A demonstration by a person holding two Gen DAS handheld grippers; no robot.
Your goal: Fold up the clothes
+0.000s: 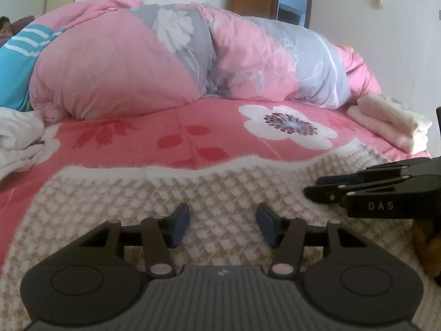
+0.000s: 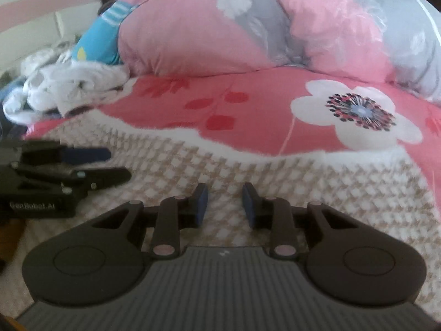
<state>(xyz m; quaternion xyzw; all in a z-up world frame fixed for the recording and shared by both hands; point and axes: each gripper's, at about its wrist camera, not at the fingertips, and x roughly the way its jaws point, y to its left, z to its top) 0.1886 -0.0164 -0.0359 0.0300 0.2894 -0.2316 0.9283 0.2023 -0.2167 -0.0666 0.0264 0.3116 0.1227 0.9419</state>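
Observation:
A fluffy cream-and-beige checked garment [image 1: 220, 187] [image 2: 303, 182] lies spread flat on the near part of the bed, its white fuzzy edge facing away from me. My left gripper [image 1: 223, 226] hovers over it with its blue pads apart and nothing between them. My right gripper [image 2: 224, 205] stands over the same cloth, open with a narrower gap, also empty. Each gripper shows in the other's view: the right gripper [image 1: 330, 190] at the right edge, the left gripper [image 2: 110, 165] at the left edge. Neither set of fingers pinches the cloth.
A pink floral sheet [image 1: 137, 135] covers the bed. A rolled pink-and-grey quilt [image 1: 165, 60] runs across the back. Folded cream clothes [image 1: 391, 121] are stacked at the right, a crumpled white pile [image 2: 69, 88] at the left. A person in a blue striped top [image 2: 102, 35] lies behind.

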